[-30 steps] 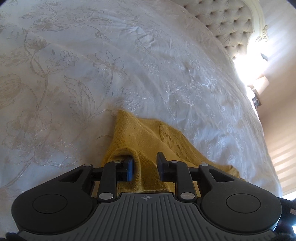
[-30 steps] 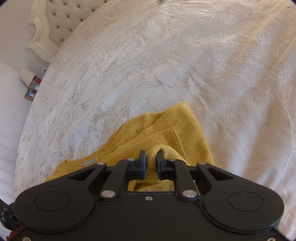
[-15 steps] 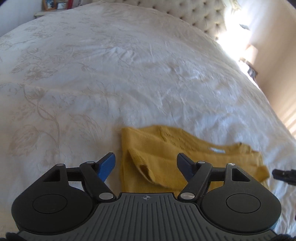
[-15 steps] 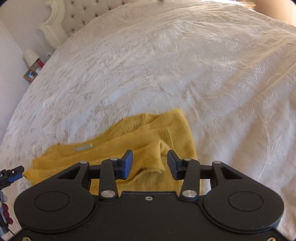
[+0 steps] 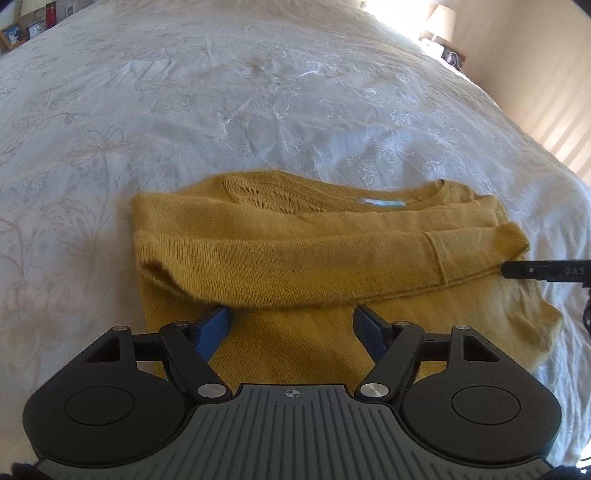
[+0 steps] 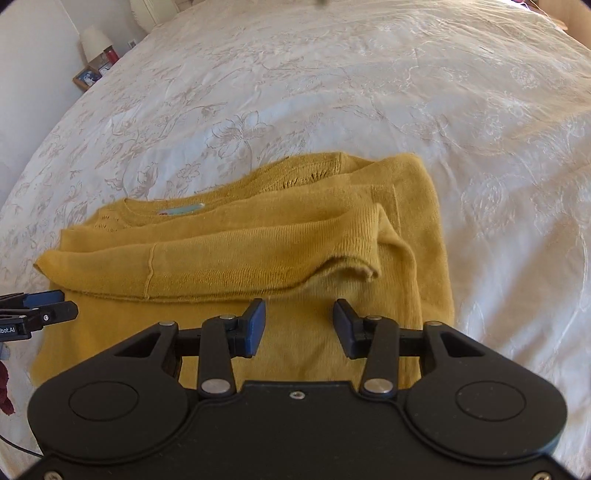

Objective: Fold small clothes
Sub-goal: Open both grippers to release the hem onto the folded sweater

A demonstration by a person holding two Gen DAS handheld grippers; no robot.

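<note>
A mustard-yellow knitted sweater (image 5: 295, 266) lies on the white bed, with a folded layer across its middle; it also shows in the right wrist view (image 6: 240, 251). Its neck label (image 5: 380, 202) faces up at the far edge. My left gripper (image 5: 291, 332) is open and empty, just above the sweater's near part. My right gripper (image 6: 299, 328) is open and empty over the same near part, further right. The right gripper's tip shows at the right edge of the left wrist view (image 5: 546, 271). The left gripper's tip (image 6: 40, 314) shows at the left edge of the right wrist view.
The bed carries a white bedspread with embroidered flowers (image 5: 258, 92), also seen in the right wrist view (image 6: 406, 92). A bedside lamp (image 5: 439, 18) stands far right. Another lamp (image 6: 94, 44) and a photo frame (image 6: 86, 76) stand far left.
Both grippers were shut on sweater folds a second ago. They have opened, let the cloth drop and drawn back. The sweater now lies with a folded layer across it.
</note>
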